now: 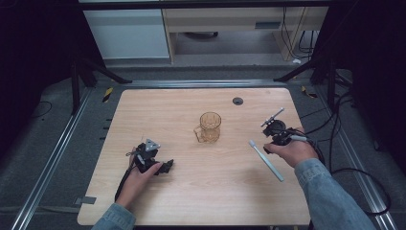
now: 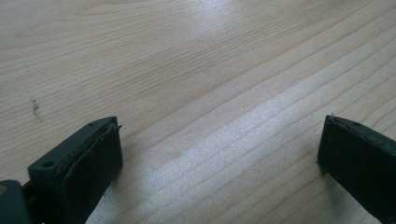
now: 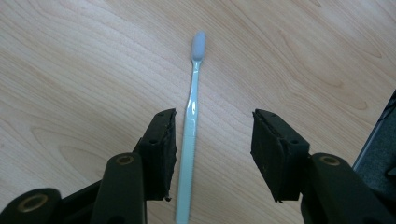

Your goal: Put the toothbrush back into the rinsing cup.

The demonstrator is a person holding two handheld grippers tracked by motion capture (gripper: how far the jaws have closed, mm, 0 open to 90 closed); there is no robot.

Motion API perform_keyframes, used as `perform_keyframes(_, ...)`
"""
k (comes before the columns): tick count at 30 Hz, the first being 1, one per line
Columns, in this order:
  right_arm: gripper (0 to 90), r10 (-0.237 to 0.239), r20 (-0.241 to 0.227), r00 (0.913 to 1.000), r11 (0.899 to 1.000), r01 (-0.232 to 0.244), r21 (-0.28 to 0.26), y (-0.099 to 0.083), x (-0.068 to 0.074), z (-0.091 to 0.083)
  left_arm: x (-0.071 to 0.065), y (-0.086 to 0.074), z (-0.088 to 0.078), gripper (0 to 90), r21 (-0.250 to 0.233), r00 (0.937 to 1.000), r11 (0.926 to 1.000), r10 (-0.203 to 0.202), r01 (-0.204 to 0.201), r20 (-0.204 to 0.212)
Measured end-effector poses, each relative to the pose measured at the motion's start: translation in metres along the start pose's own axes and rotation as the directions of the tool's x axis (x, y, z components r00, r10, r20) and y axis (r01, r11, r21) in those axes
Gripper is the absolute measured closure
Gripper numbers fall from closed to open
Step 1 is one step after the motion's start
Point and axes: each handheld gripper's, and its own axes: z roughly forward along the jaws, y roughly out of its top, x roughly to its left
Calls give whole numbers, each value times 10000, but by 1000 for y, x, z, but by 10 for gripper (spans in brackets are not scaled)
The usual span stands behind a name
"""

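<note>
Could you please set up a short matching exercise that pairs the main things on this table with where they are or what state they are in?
Things:
1. toothbrush
2. amber glass mug
3. left gripper
4. right gripper

Places or states:
A. stands upright near the middle of the table
B. jaws wide apart, only bare wood between them
C. lies flat on the wood, bristle end pointing away from the person
D. held over the toothbrush handle, which runs between its jaws, close by one of them

Pairs: 1-C, 2-A, 3-B, 4-D
</note>
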Motion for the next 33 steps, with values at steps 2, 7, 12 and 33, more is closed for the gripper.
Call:
perform_keyframes(2, 527, -60, 23, 10000, 9999, 59, 92, 3, -2, 1, 0, 0, 0, 0, -6, 10000, 10000, -6, 6, -7)
perform_keyframes(7, 547, -107, -40, 9999, 9990, 108, 429, 6, -3, 11, 0, 0, 0, 0, 14, 10000, 10000, 0, 0, -7)
perform_keyframes(12, 570, -66, -164, 9998, 9972, 77, 738, 6, 0, 24, 0, 0, 0, 0, -8, 10000, 10000, -31, 31, -3)
perform_keyframes(33, 664, 293, -820, 9962, 9820, -134, 1884, 13, 1, 76, 0, 0, 0, 0, 54, 10000, 10000, 13, -13, -1)
